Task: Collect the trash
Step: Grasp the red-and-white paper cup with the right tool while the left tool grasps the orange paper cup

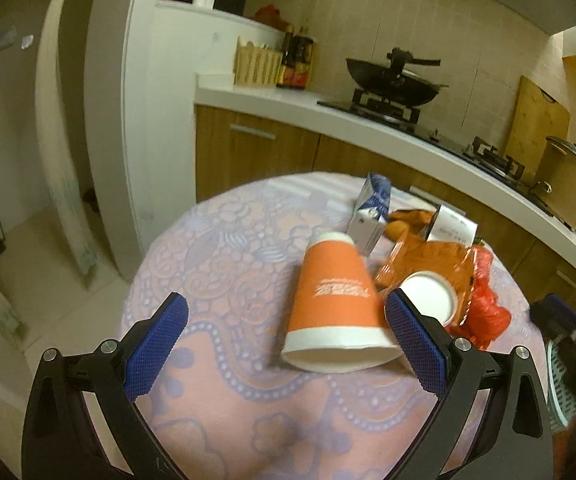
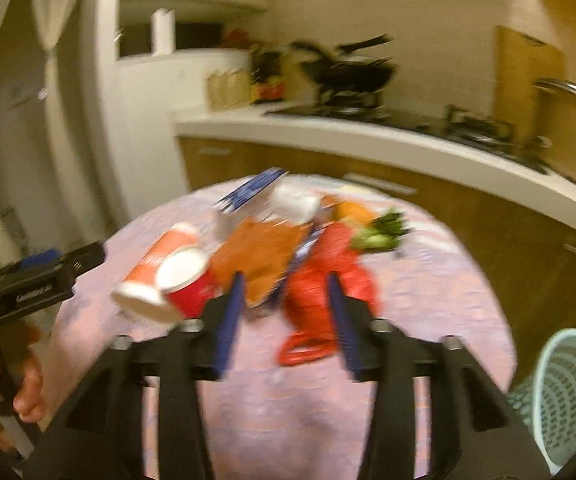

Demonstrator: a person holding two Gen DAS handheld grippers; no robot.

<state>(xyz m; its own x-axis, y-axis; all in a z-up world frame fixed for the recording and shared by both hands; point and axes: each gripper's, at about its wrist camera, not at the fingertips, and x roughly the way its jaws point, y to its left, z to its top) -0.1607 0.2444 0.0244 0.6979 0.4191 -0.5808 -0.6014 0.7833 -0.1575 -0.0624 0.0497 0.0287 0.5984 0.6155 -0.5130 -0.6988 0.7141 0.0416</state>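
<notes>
1. Nothing looks collected yet, as far as I can judge: all the trash I can see lies in one heap on the round table (image 1: 216, 420), toward its far right side, and neither of my grippers carries anything.

2. My left gripper (image 1: 288, 340) has its jaws spread wide with nothing pressed between the pads. The orange paper cup (image 1: 333, 300) lies on its side in the gap, mouth toward me, close to the right pad. Whether that pad touches it I cannot tell.

3. My right gripper (image 2: 284, 320) also stands apart, partly open and empty. It hangs over the red plastic bag (image 2: 327, 280), which lies on the cloth near the middle of the table. The view is blurred, so I cannot say whether the pads brush the bag.

4. Still on the table: the orange cup; a red cup (image 2: 190, 284) on its side just beside it, white inside facing me; an orange wrapper (image 1: 427, 260) behind those two; a blue and white carton (image 1: 369, 216) toward the far edge; a small white box (image 1: 449, 228) beside it; and something green, perhaps vegetable scraps (image 2: 379, 232), past the bag.

5. The pale green basket (image 2: 567, 392) stands on the floor off the near right edge of the table. I take it for the bin. What it holds, I cannot see.

6. So my reading is that the job is at its start: every piece has yet to be gripped and carried over that edge to the basket.
</notes>
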